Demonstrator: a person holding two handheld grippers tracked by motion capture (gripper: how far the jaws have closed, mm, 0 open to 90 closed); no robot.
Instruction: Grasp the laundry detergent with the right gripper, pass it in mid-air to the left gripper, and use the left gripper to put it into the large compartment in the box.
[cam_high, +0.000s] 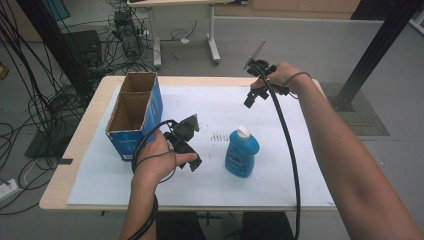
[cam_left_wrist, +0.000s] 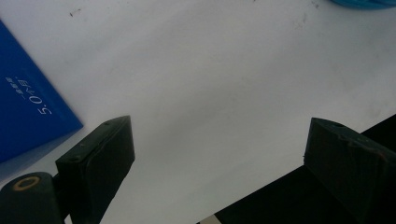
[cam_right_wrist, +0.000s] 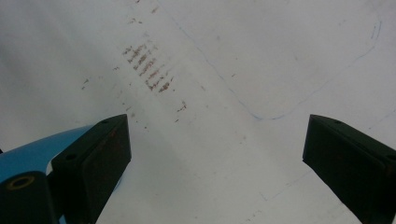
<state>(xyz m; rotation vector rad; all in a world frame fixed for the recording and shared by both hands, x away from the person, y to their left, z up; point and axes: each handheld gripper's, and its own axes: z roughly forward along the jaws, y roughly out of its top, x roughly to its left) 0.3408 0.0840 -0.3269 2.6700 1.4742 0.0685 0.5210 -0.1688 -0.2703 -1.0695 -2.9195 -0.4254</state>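
Blue plastic bottle with a white cap (cam_high: 242, 151): it lies flat on the white sheet (cam_high: 280, 175) covering the worktop (cam_high: 85, 131), near the middle. Its long axis runs toward and away from the person, cap at the far end, wide rounded body at the near end. The surface is smooth and glossy, with a printed label.

Left tongs (cam_high: 194, 164): just left of the bottle, low over the sheet, jaws wide apart, nothing between them.

Right tongs (cam_high: 248, 102): raised beyond the bottle, well apart from it, jaws spread, nothing between them.

Open blue cardboard box with brown inside walls (cam_high: 135, 114): upright at the left, two compartments.
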